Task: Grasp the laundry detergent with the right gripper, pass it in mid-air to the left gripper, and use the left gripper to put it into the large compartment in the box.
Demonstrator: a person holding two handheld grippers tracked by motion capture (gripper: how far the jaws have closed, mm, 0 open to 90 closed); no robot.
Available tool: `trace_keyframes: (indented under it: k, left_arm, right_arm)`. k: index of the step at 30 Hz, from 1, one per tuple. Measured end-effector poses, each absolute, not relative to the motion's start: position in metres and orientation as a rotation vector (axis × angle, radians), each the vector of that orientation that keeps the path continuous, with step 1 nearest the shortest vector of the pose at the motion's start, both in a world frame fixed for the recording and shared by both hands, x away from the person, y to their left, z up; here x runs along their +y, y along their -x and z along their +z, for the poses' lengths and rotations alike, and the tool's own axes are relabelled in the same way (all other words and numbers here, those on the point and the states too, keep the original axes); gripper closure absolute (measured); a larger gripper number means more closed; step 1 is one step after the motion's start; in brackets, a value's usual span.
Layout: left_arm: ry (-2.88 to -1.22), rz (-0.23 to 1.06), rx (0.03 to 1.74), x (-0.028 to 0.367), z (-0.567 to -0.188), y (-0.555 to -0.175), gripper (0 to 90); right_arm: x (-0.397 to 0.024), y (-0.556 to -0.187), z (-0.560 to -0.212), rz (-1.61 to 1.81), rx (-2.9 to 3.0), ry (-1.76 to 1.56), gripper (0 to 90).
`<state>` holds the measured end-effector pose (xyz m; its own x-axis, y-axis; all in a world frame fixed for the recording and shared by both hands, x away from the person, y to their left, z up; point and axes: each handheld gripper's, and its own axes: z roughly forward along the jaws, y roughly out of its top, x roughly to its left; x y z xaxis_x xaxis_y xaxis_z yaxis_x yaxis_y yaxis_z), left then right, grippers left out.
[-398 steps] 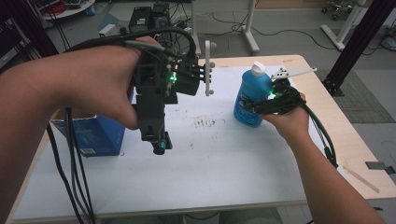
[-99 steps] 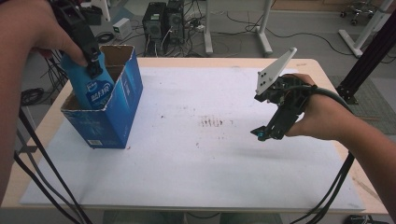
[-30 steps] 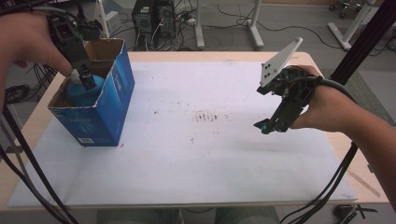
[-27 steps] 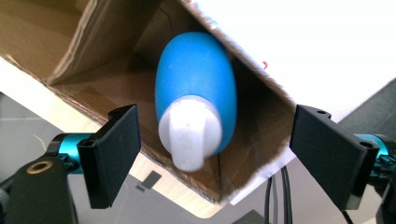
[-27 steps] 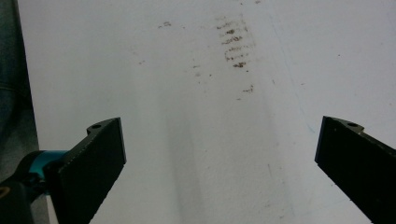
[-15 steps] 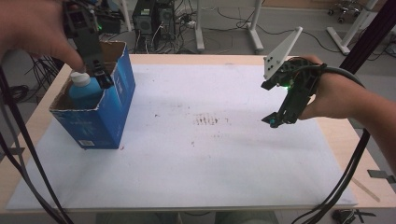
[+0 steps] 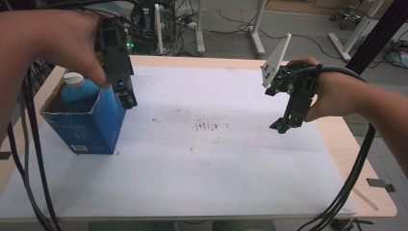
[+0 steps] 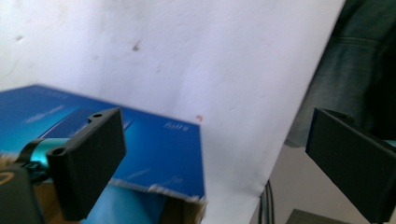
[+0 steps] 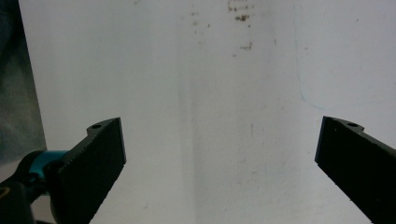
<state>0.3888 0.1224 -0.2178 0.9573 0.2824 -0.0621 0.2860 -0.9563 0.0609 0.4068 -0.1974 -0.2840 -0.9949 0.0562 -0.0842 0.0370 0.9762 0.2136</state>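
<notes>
A blue bottle (image 7: 79, 91) with a white cap is seen standing upright inside an open blue cardboard box (image 7: 91, 127), which is set near the left end of the bench (image 7: 337, 144). The bench is covered by a white sheet (image 7: 207, 159) marked with a few small dark stains near its middle.

The left tongs (image 7: 126, 94) are held just above the right rim of the box, beside the bottle and apart from it. Their jaws have just been opening and are released, with nothing between them. In the left gripper view the jaws are seen spread wide, with the blue side and torn top edge of the box below the left jaw and the white sheet beyond.

The right tongs (image 7: 283, 126) are held over the right part of the bench, well apart from the box, pointed down toward the sheet. In the right gripper view their jaws are seen spread wide over bare white sheet, released, with nothing gripped. A grey three-cornered plate (image 7: 275, 60) is carried on top of them.
</notes>
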Motion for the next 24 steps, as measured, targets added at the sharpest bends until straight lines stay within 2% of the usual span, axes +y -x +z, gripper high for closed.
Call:
trace_keyframes:
  k: [11, 24]
  left_arm:
    - [-3.012, -0.130, 0.306, 0.100, -0.221, -0.385, 1.7]
    - [-3.016, -0.143, 0.306, 0.093, -0.220, -0.389, 1.7]
  right_arm:
    - [-0.205, -0.424, -0.293, 0.202, 3.055, -0.059, 0.8]
    - [-0.215, -0.434, -0.298, 0.194, 3.061, -0.096, 0.8]
